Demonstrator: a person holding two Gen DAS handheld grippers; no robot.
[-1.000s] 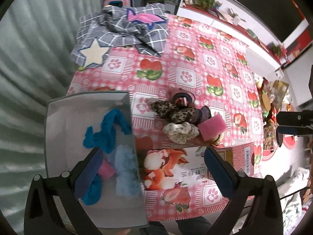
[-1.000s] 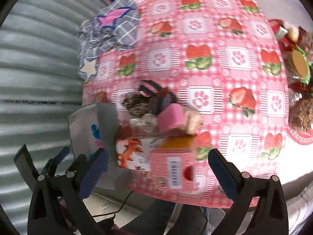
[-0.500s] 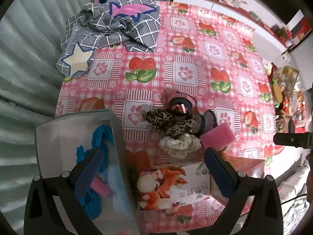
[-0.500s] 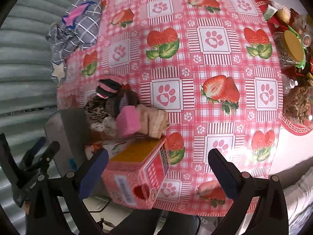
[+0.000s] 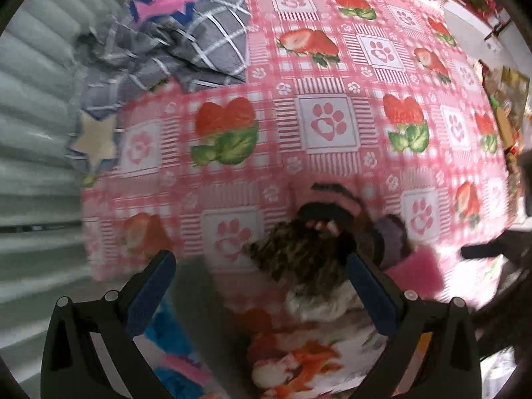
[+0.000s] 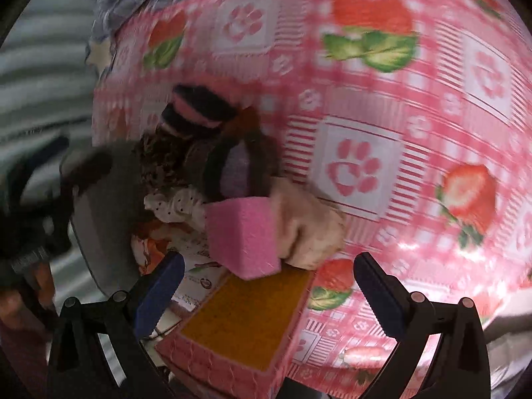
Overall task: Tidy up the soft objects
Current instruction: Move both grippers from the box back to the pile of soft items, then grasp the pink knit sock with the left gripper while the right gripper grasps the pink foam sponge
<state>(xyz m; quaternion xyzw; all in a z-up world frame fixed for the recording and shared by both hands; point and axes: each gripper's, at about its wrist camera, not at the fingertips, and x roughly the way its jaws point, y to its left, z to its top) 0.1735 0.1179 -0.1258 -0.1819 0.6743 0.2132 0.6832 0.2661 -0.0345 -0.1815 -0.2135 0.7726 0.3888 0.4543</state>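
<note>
A: Both tongs are hanging spread wide, gripping nothing. Right tongs (image 6: 266, 286) are hovering over the pink box (image 6: 239, 332), with the pink sponge (image 6: 242, 236) just beyond.

B: Step?

A: Looks like reach-to-pick. Next move, I'd say: straddling the sponge, then clenching.

B: Orientation?

A: Sponge is lying tilted, long axis running toward the leopard scrunchie (image 5: 296, 256); left tongs (image 5: 256, 286) are hovering near it. Counter (image 5: 332, 126) is stretching beyond. Frames are blurring.
</note>
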